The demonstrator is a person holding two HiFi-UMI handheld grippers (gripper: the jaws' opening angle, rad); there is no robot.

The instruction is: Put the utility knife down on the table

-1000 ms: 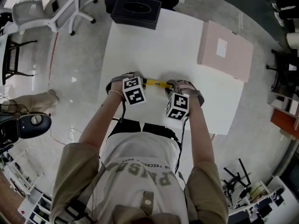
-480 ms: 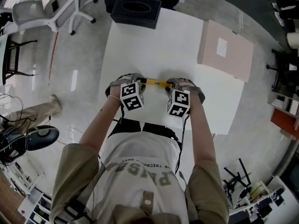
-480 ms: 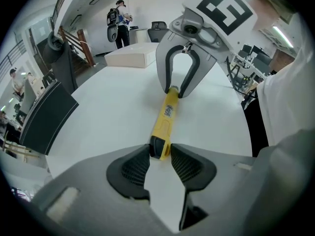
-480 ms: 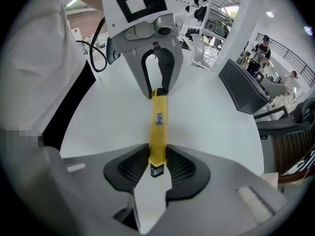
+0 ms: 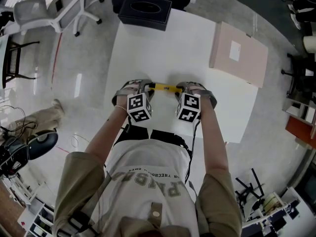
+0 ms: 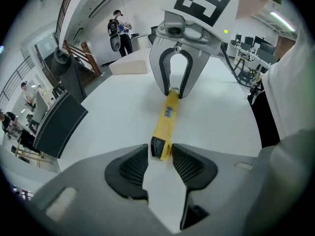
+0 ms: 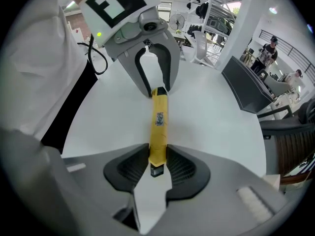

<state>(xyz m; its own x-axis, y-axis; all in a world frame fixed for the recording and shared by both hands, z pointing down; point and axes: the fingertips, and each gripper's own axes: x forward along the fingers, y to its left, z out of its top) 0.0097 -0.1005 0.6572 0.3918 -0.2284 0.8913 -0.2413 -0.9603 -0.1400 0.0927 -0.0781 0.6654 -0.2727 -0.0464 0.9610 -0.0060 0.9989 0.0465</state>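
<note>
Knife (image 5: pixel 165 88): yellow, slim, seen lying level low over the white worktop (image 5: pixel 163 43), close to its near edge. It is spanned end to end between the two grippers. A small label is seen mid-body. Whether the knife touches the worktop cannot be told from any view.

Right gripper (image 7: pixel 157 163): pinched on one end of the knife. Both ribbed pads are pressed flat against the yellow sides. A dark end cap is seen poking just past the pads, toward the camera.

Left gripper (image 6: pixel 161 156): jaws have just been opening. The other, black-capped end of the knife is seen between the pads, but no squeeze is seen. A sliver of gap is visible at the left pad, and the right pad is at most brushed. The jaws are read as spread, not clamped.

Both grippers are pointed steeply down at the worktop, facing each other along the knife. Each one's far end is seen in the other's view. The marker cubes are turned up toward the head camera. Each gripper is held in one hand, forearms reaching out from the body over the near edge.

Elsewhere on the worktop, a black box (image 5: pixel 144 11) is seen at the far edge. A pink box (image 5: pixel 238 53) is seen at the far right. Both are well apart from the knife.
</note>
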